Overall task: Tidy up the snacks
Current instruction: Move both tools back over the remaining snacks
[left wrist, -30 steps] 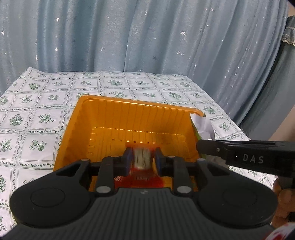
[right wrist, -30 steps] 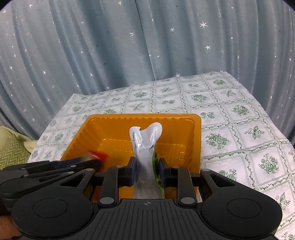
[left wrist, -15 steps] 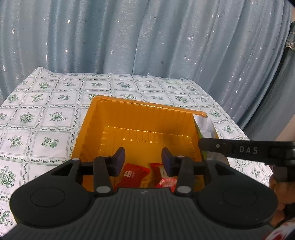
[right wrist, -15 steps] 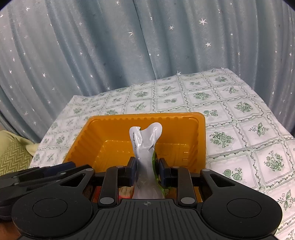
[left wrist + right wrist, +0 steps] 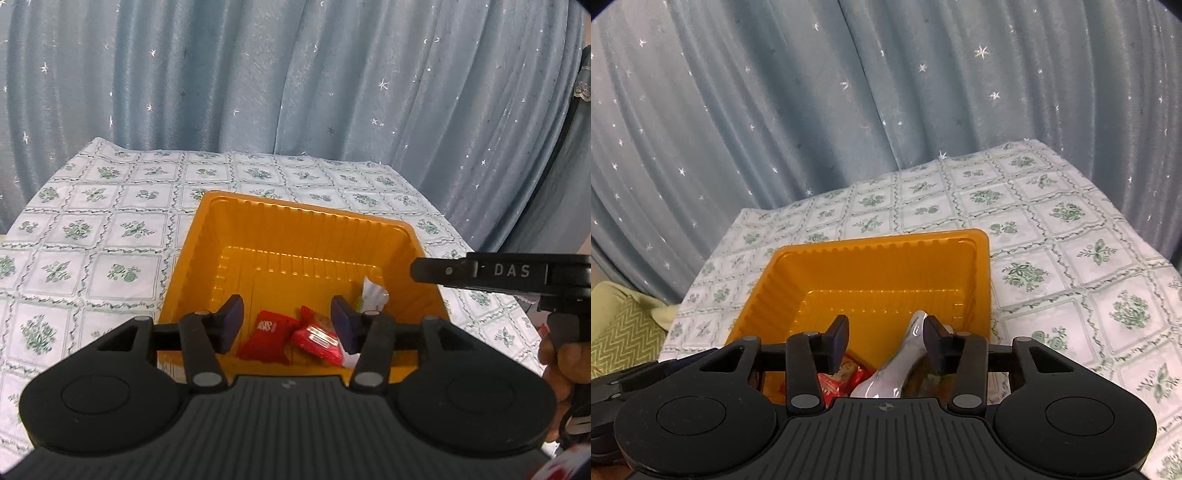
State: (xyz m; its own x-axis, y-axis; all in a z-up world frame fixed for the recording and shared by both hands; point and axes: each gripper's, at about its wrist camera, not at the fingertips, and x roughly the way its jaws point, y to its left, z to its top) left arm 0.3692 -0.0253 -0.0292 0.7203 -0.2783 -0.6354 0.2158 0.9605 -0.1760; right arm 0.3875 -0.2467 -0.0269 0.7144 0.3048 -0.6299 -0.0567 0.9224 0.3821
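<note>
An orange plastic tray (image 5: pixel 295 236) (image 5: pixel 871 273) sits on the flowered tablecloth. Two red snack packets (image 5: pixel 266 336) (image 5: pixel 317 338) lie at its near end, seen below my left gripper (image 5: pixel 286 323), whose jaws are opening with nothing between them. A silver-and-green pouch (image 5: pixel 897 363) (image 5: pixel 373 295) has dropped into the tray's near right corner. My right gripper (image 5: pixel 884 338) hangs over it with jaws opening; the pouch leans by the right finger, no longer pinched. Red packets (image 5: pixel 838 380) show under the right gripper too.
A blue star-patterned curtain (image 5: pixel 295 92) closes off the far side of the table. The tablecloth (image 5: pixel 1071 266) lies bare around the tray. A green zigzag cushion (image 5: pixel 620 332) sits beyond the table's left edge. A hand (image 5: pixel 561 373) holds the right gripper's handle.
The left gripper let a red packet fall into the tray, opened wider and drew back upward. The right gripper opened and the pouch dropped from upright into the tray.
</note>
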